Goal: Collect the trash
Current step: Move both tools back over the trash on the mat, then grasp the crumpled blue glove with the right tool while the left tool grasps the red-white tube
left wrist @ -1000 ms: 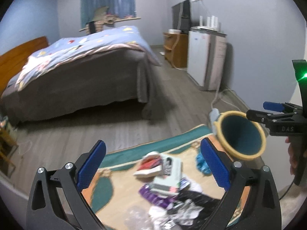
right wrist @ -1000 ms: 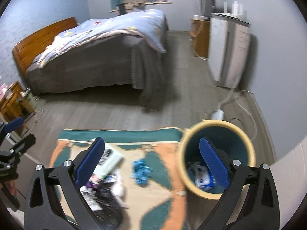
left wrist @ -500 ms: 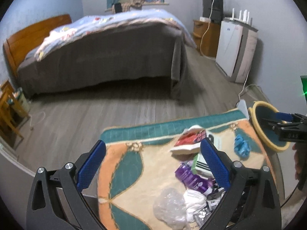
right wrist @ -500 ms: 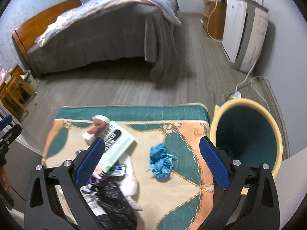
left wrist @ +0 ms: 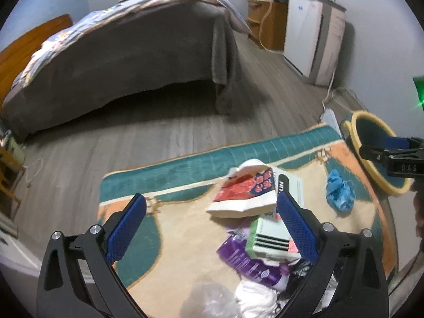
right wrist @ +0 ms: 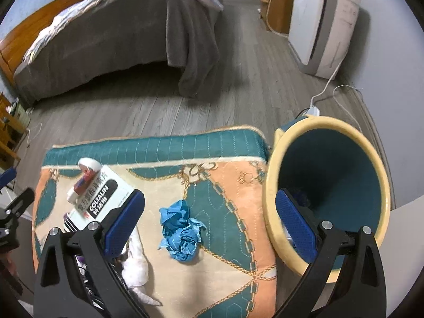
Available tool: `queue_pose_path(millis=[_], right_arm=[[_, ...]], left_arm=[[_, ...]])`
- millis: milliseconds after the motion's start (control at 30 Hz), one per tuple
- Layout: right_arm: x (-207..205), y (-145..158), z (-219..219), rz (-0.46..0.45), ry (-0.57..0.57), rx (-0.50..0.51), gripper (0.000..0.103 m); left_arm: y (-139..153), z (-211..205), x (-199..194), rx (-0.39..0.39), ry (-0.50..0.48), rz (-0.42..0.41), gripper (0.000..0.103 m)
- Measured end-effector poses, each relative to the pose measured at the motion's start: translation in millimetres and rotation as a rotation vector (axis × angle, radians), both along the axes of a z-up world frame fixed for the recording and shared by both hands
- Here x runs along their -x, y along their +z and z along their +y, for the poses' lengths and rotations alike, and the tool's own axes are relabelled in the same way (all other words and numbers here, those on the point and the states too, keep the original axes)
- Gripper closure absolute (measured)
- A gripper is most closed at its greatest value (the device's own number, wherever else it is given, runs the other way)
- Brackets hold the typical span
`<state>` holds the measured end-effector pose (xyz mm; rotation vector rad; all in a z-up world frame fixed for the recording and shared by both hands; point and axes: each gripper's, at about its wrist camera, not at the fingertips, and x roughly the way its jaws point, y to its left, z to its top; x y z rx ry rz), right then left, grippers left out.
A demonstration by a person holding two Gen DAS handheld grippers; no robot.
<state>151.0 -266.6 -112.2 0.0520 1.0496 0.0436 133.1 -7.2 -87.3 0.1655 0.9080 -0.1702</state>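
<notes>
— Which tongs take the crumpled blue paper wad (right wrist: 181,232)?

— My right gripper (right wrist: 209,222), spread wide and empty; the wad lies on the patterned rug (right wrist: 233,273) between its fingers, left of the yellow-rimmed teal bin (right wrist: 270,185).

— The left gripper (left wrist: 210,229)?

— Wide too (further off).

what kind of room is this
Most likely a bedroom in a home. A bed with a grey cover and patterned quilt fills the back, with a wooden headboard behind it. Closer in, a patterned rug strewn with litter lies beside a yellow-rimmed bin.
</notes>
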Motion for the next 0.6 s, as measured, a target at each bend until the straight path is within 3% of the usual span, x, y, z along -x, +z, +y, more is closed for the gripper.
queue_pose_path(millis=[400,500,600], right_arm=[[-10.1,-40.8,37.5,0.103,0.175,0.057,0.006],[-11.1,-50.5,43.2,0.133,0.204,0.074,0.006],[-12.7,-58.8,44.3,0.164,0.205,0.067,0.006]], left_arm=[[-38.6,-32.2,-27.7,0.010,-0.067,0.077,0.006],[-48.6,-35.2,-32.2,0.000,-0.077,0.100,0.009],[-56.7,-38.0,-35.9,0.007,-0.091,0.126,0.022]])
